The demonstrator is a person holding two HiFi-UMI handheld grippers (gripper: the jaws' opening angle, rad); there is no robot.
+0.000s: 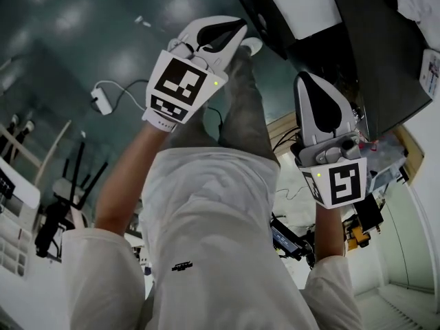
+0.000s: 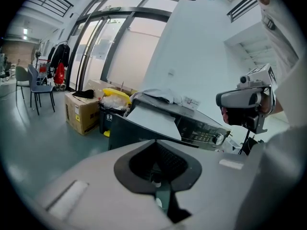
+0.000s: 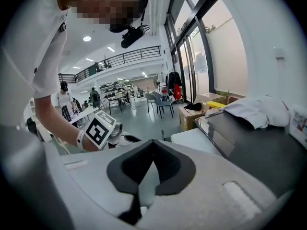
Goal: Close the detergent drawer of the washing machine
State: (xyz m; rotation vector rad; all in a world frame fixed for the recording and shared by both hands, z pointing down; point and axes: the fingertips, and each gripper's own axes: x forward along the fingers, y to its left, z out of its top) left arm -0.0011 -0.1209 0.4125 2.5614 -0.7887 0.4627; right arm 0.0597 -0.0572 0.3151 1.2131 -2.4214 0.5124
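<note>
Both tools are held up in the air in the head view, in front of a white shirt: left gripper (image 1: pixel 230 31) and right gripper (image 1: pixel 309 84), each with its jaws pressed together at the tips and nothing between them; the same is confirmed in each gripper's own view.

Only in the left gripper view can the washing machine (image 2: pixel 124 131) be seen from the front, with its control panel (image 2: pixel 199 131) and knob (image 2: pixel 219 139); a cardboard box (image 2: pixel 81 110) is parked on the floor beyond it.

The white cloth (image 3: pixel 259 110) lying on top of the machine is best seen in the right gripper view.

The detergent drawer (image 2: pixel 152 118) looks to be the white slab sticking out of the machine's front; it's found past the left jaw tips and right of the right ones, clearly apart from both.
</note>
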